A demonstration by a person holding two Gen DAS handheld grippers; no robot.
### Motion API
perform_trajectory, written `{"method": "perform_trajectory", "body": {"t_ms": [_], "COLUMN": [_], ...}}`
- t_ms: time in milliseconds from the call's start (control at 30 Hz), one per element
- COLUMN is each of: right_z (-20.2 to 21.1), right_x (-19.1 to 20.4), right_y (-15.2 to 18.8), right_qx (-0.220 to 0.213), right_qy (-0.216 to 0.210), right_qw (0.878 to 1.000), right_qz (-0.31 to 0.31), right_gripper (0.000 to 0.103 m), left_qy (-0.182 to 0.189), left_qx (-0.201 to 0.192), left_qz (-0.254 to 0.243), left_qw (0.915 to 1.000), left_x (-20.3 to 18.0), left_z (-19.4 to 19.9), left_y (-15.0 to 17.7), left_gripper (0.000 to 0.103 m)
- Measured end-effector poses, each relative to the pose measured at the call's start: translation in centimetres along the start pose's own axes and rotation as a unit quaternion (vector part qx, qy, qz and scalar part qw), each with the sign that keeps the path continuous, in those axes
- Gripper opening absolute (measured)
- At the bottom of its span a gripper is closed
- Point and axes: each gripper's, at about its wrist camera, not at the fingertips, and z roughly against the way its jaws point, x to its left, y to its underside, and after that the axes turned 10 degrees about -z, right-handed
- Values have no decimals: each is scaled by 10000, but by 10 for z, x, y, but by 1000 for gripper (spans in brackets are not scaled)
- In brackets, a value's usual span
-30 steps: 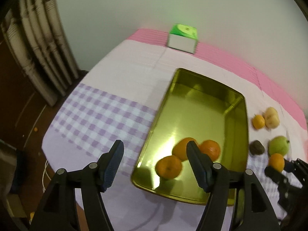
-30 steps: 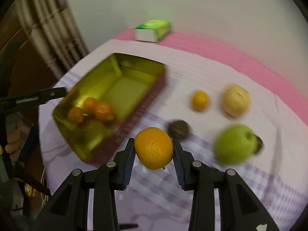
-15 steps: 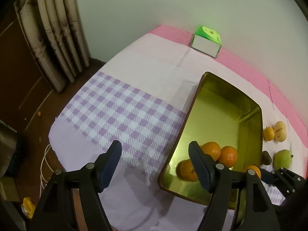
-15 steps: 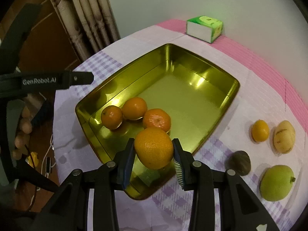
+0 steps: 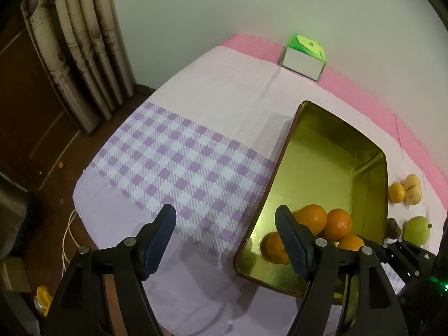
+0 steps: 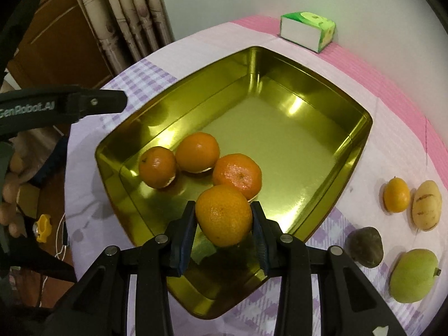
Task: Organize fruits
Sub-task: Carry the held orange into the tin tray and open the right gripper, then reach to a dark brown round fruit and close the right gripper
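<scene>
Right gripper clamps a round orange mandarin over the shiny gold metal tray; left gripper jaws, just opening, stand apart, empty

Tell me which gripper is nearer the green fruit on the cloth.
Right. The right gripper holds an orange over the gold tray, with the green fruit just beyond the tray's side. The left gripper hangs beyond the tray's opposite side.

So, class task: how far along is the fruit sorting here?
Done: three oranges lie in the gold tray. In hand: the right gripper holds a fourth orange over it. Left: four fruits on the tablecloth, including a small orange and green fruit.
</scene>
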Motion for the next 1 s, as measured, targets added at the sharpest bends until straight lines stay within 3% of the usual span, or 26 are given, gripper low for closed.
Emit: {"method": "perform_trajectory", "body": {"t_ms": [600, 1000], "right_z": [0, 35], "right_x": [2, -17], "right_y": [-2, -2], "right_qx": [-147, -660], "right_qy": [65, -148], "right_qw": [9999, 9971], "right_qz": [18, -349], "right_gripper": [36, 48], "left_qy": [-12, 5], "left_qx": [-17, -160], "left_qz": [-131, -339], "left_qw": [9999, 9993], "left_x": [-7, -18], "left_z": [0, 6], "left_y": [2, 2], "left_gripper": [77, 77]}}
